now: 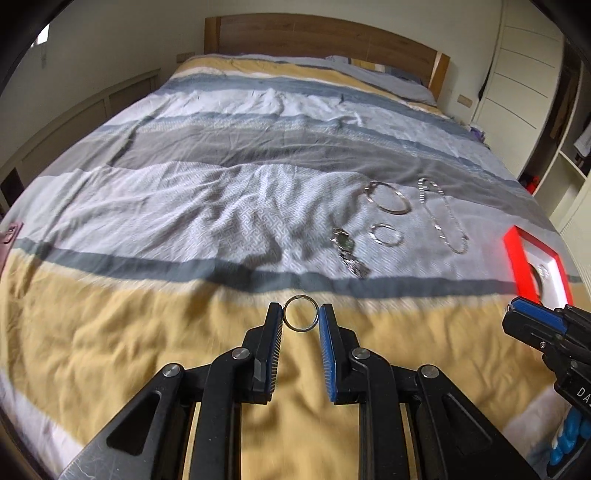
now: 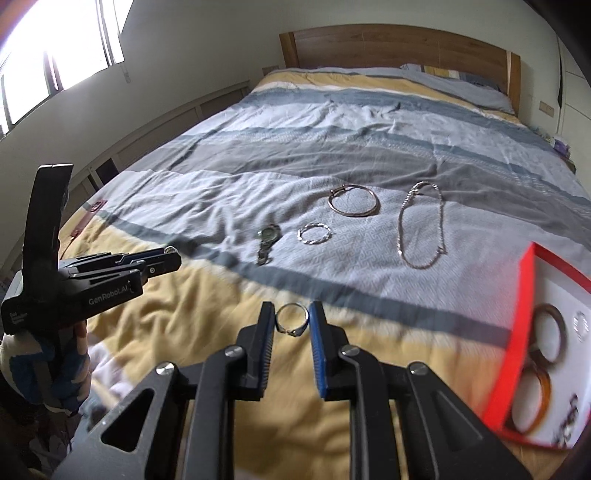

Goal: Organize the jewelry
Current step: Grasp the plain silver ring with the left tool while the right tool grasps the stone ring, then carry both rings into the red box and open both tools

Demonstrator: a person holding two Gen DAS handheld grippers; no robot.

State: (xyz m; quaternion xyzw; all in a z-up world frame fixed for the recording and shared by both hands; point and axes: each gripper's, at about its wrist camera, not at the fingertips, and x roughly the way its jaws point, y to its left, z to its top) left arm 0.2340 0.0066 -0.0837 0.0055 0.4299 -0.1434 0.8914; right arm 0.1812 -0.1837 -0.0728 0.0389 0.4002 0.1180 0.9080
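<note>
My left gripper (image 1: pixel 301 314) is shut on a plain silver ring (image 1: pixel 300 297), held above the yellow part of the bedspread. My right gripper (image 2: pixel 291 317) is shut on a silver ring with a small setting (image 2: pixel 292 331). On the bed beyond lie a watch (image 2: pixel 266 240), a small twisted bracelet (image 2: pixel 314 233), a large bangle (image 2: pixel 354 199) and a chain necklace (image 2: pixel 421 229). A red-rimmed white box (image 2: pixel 517 317) at the right holds two brown bangles (image 2: pixel 546 354) and a ring. The left gripper also shows in the right wrist view (image 2: pixel 168 258), and the right gripper in the left wrist view (image 1: pixel 517 314).
The striped bedspread (image 1: pixel 184 206) is rumpled. A wooden headboard (image 1: pixel 314 33) stands at the far end, a wardrobe (image 1: pixel 528 74) at the right, a window (image 2: pixel 55 44) at the left. A dark pouch (image 2: pixel 94 205) lies at the bed's left edge.
</note>
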